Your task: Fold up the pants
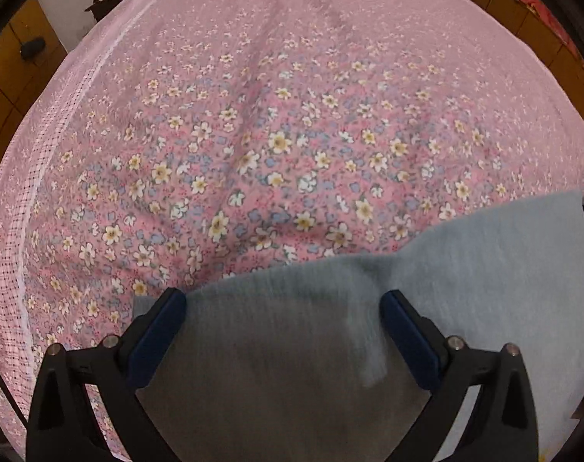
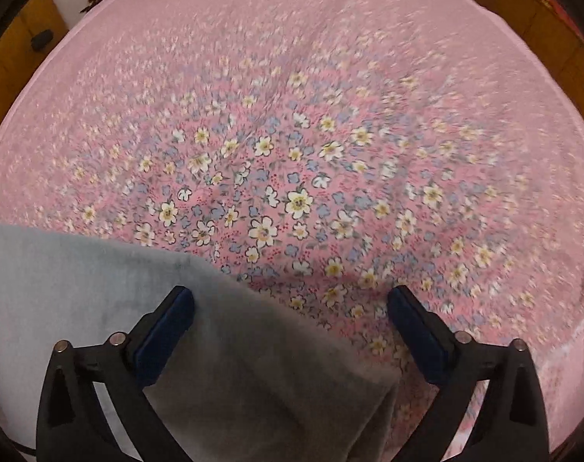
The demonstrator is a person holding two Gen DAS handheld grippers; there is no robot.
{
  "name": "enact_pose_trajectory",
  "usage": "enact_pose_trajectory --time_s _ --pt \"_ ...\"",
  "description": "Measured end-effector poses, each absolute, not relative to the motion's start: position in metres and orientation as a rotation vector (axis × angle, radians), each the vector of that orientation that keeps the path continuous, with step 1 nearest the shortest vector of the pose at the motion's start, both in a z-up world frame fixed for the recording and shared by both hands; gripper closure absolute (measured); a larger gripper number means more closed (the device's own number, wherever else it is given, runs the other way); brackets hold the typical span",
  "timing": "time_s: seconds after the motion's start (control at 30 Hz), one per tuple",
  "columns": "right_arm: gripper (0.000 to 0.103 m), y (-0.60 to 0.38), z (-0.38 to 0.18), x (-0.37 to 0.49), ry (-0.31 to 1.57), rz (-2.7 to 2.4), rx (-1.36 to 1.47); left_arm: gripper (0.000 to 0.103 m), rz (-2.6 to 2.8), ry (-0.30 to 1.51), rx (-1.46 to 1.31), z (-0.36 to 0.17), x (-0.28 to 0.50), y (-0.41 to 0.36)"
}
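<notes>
Judging progress: early or mid-fold, as far as the frames show; no finished stack is visible
Left wrist view: left hand-held gripper [image 1: 282,302] with jaws spread wide and nothing pinched; grey pants [image 1: 465,269] lie on the floral bedsheet [image 1: 253,134], passing under and between the fingers toward the right edge
Right wrist view: right hand-held gripper [image 2: 290,300] equally wide apart, gripping nothing; pants [image 2: 80,277] spread from the left edge, one edge running diagonally under the left finger; bedsheet [image 2: 330,154] blurred
Done: cloth looks flat, maybe doubled; cannot tell how many layers
Left: probably a further fold and a fresh grasp on an edge
</notes>
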State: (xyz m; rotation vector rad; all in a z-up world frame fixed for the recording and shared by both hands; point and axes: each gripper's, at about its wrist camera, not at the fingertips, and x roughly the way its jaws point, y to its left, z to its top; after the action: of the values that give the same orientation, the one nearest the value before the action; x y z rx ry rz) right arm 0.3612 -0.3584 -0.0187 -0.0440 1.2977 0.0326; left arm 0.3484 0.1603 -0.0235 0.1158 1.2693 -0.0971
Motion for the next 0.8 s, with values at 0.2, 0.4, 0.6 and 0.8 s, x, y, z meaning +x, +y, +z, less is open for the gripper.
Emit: enact_pose_trajectory --time_s 0.2,0.4,0.6,0.8 --pt "0.0 -0.363 -0.032 0.369 1.316 0.067 -0.05 0.0 -0.064 1.276 0.159 -0.029 0.351 0.156" --pt "0.0 -0.349 -0.03 0.38 1.34 0.005 -0.107 0.024 -0.034 1.264 0.134 -0.016 0.333 0.143" --pt "0.025 -0.325 -0.012 0.36 1.261 0.052 -0.143 0.073 -0.055 1.215 0.224 -0.003 0.315 0.128" --pt "0.088 -0.303 0.011 0.334 1.209 0.1 -0.211 0.092 -0.057 1.169 0.112 0.019 0.291 0.135"
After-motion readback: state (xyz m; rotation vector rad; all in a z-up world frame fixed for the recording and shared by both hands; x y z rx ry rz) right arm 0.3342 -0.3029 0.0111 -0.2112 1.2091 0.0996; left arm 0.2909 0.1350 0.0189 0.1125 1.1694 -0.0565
